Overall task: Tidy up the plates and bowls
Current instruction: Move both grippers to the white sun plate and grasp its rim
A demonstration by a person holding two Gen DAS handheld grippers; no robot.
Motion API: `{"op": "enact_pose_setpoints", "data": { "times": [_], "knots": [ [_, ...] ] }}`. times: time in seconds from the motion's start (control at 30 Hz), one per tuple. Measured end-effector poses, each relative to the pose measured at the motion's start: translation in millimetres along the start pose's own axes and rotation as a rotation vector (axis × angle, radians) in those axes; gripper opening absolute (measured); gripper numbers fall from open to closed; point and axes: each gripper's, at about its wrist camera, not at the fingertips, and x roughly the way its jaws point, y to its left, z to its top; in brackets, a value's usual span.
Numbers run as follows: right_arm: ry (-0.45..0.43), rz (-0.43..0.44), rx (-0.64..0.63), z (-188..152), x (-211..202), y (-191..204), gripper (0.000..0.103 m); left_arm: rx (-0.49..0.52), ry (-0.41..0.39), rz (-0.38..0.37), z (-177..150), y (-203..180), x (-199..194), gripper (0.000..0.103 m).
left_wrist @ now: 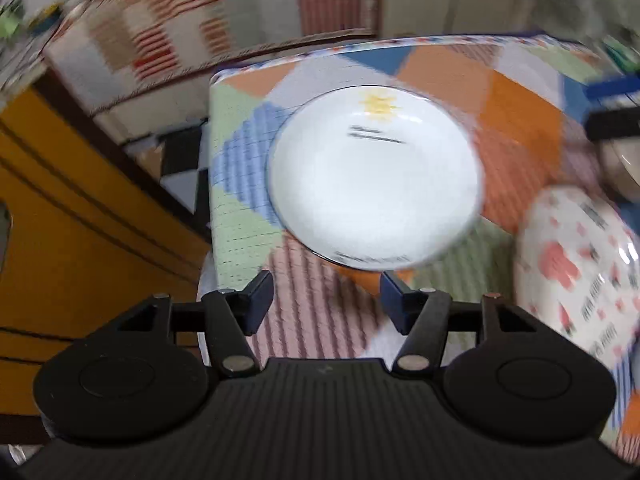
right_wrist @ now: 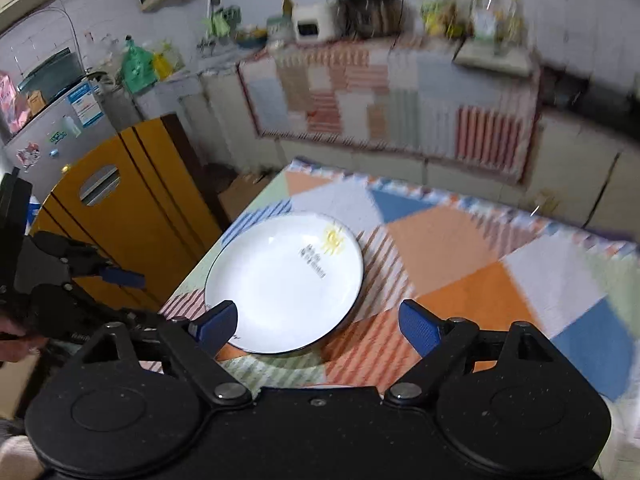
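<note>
Both the left gripper (left_wrist: 326, 300) and right gripper (right_wrist: 318, 326) hang released near the plate (left_wrist: 376, 180), apparently left flat on the surface (right_wrist: 460, 248) for stacking.

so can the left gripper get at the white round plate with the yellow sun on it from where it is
Probably yes. The left gripper is open and empty, and the white round plate with the yellow sun lies just ahead on the patchwork tablecloth with nothing between. The strawberry-print dish sits off to the side.
</note>
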Motion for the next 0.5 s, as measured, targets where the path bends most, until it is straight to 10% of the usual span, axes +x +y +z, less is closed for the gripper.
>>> {"op": "enact_pose_setpoints", "data": {
  "times": [0.5],
  "knots": [
    [0.178,0.052,0.174,-15,123,-40,0.065,0.002,-0.138,0.004,21,15,74,0.059]
  ]
}}
